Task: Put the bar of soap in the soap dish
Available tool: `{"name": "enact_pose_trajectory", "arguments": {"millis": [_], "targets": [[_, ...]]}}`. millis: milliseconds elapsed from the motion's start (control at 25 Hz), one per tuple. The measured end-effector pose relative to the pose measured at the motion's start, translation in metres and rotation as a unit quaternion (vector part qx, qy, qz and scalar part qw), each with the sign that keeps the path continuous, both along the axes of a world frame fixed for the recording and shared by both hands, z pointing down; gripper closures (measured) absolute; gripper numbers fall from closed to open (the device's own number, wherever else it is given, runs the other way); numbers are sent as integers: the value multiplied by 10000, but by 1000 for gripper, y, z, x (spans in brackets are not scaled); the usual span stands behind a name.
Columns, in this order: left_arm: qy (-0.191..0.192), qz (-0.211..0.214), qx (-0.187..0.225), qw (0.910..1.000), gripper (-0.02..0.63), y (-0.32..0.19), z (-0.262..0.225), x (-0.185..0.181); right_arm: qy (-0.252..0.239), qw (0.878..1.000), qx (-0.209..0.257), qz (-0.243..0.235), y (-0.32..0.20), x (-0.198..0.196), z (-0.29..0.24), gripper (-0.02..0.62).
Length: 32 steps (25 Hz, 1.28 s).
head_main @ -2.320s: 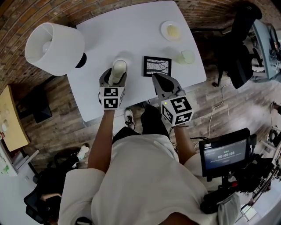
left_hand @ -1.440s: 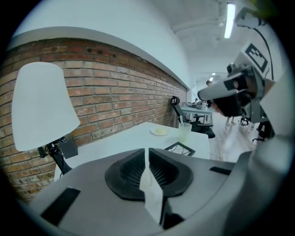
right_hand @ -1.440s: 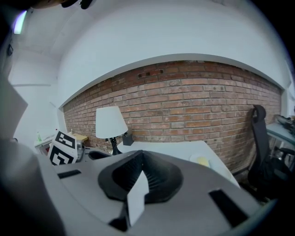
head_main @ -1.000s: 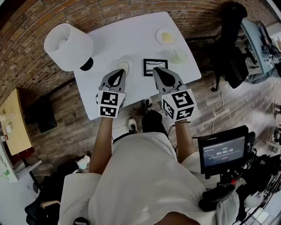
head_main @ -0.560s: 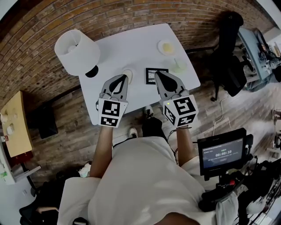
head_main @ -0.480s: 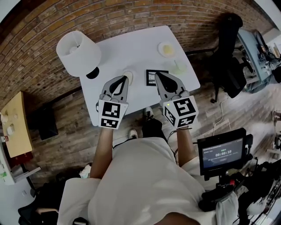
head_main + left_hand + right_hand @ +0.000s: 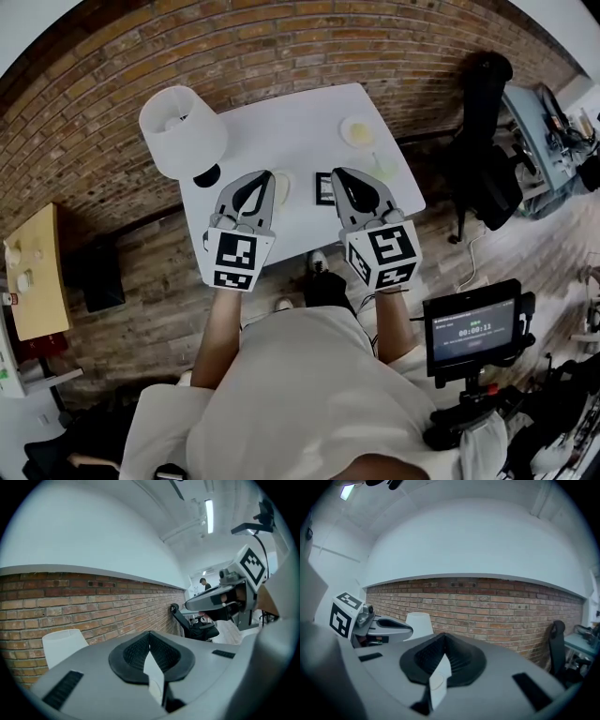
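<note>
In the head view a round white soap dish [image 7: 359,131] with a pale yellow bar in it stands near the far right of the white table [image 7: 281,122]. A pale green lump [image 7: 382,169] lies just nearer. My left gripper [image 7: 255,178] and right gripper [image 7: 349,176] hang side by side above the table's near edge, well short of the dish. Both are shut with nothing between the pads. They point level at the brick wall, so the left gripper view [image 7: 150,632] and the right gripper view [image 7: 443,634] show neither dish nor soap.
A white lamp [image 7: 183,131] stands at the table's left end. A small picture frame [image 7: 323,187] and a cream round thing [image 7: 281,185] sit between the grippers. A black office chair [image 7: 492,122] is at the right, a monitor [image 7: 469,328] lower right, a wooden cabinet [image 7: 33,281] at the left.
Both grippers have risen away from the tabletop, still shut. The head view has pulled back, so the table looks smaller and more of the brick wall shows.
</note>
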<state>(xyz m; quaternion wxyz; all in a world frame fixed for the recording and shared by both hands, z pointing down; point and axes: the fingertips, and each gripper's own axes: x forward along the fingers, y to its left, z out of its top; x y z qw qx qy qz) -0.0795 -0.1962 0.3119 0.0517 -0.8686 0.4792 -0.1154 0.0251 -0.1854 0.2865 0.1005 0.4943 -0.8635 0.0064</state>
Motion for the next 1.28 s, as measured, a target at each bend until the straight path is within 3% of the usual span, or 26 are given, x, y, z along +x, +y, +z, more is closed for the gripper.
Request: {"name": "enact_pose_trajectory", "arguments": {"millis": [680, 1280], "targets": [[83, -98, 748, 9971, 598, 19, -67, -8, -160, 9976, 619, -279, 17, -19, -60, 591], [35, -31, 952, 9954, 598, 23, -79, -2, -8, 9975, 680, -206, 18, -21, -68, 592]]}}
